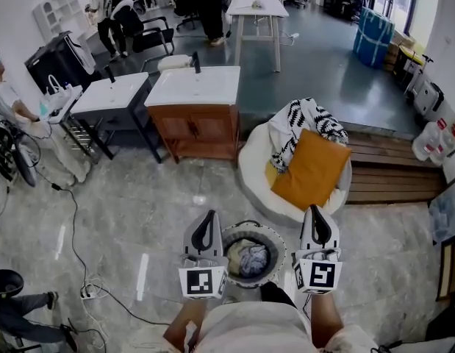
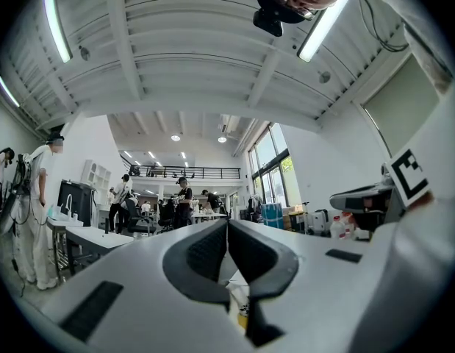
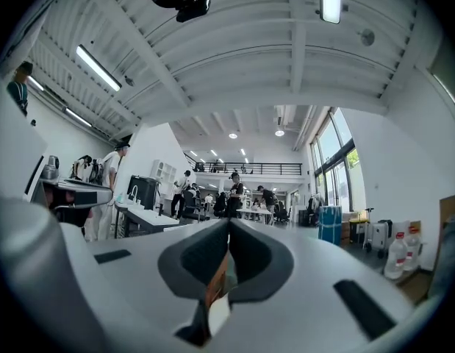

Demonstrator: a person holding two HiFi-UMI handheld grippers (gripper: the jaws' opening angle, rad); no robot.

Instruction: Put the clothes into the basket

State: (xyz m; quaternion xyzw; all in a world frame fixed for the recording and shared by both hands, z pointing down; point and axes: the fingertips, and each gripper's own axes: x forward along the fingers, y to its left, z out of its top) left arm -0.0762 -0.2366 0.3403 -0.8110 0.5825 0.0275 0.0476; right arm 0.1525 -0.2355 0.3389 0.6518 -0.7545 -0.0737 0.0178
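Note:
A round white basket (image 1: 280,243) stands on the floor right in front of me, with crumpled pale clothes (image 1: 249,259) inside. My left gripper (image 1: 208,214) hovers at its left rim and my right gripper (image 1: 316,209) at its right rim, both pointing level. In the left gripper view the left gripper (image 2: 227,223) has its pads pressed together with nothing between them. The right gripper (image 3: 228,223) is likewise shut and empty in its own view. A black-and-white patterned garment (image 1: 306,121) lies on a white round seat (image 1: 251,169) beyond the basket, beside an orange cushion (image 1: 309,169).
A wooden vanity with a white sink top (image 1: 194,87) stands behind the seat to the left. A wooden platform (image 1: 392,169) runs along the right. Cables and a power strip (image 1: 86,293) trail over the floor at left. People stand and sit at the far back and left edge.

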